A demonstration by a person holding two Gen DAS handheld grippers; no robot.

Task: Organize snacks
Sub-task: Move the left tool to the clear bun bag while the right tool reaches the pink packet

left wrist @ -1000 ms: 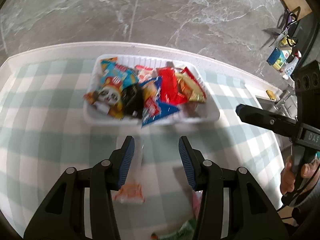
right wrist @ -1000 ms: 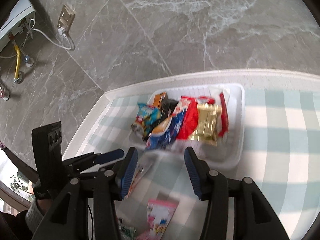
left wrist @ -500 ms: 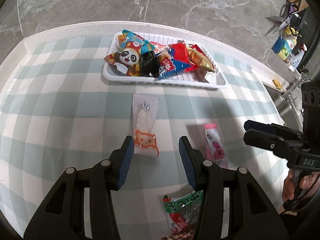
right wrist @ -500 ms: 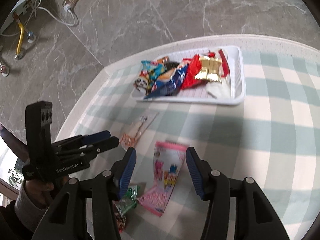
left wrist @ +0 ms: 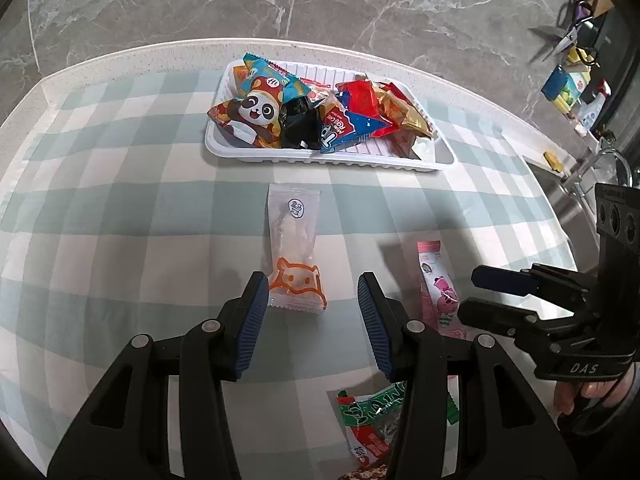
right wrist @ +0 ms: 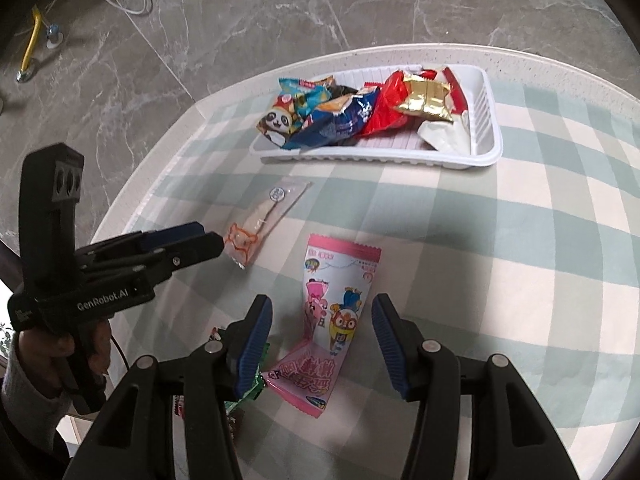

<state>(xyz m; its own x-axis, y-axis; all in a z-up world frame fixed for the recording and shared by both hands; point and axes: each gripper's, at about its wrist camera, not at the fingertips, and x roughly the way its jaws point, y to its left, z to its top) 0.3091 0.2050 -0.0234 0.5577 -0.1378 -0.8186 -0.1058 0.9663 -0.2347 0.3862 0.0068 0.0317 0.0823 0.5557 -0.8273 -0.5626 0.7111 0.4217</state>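
A white tray (left wrist: 224, 148) at the table's far side holds several snack packets; it also shows in the right wrist view (right wrist: 490, 128). A clear packet with an orange fox face (left wrist: 294, 248) lies flat on the checked cloth, its near end between the tips of my open, empty left gripper (left wrist: 310, 300). A pink cartoon packet (right wrist: 338, 312) lies flat between the fingers of my open, empty right gripper (right wrist: 322, 340). The pink packet (left wrist: 438, 284) also shows in the left wrist view. A green and red packet (left wrist: 372, 420) lies near the front edge, partly hidden.
The table has a green and white checked cloth (left wrist: 120, 220) and a white rim. The right gripper (left wrist: 480, 292) appears at the right of the left wrist view. A sink and tap (left wrist: 592, 168) lie at the far right. Grey marble floor lies beyond.
Both grippers have pulled back from the tray toward the near side. The loose packets have come into view between the fingers. Both grippers stay open.
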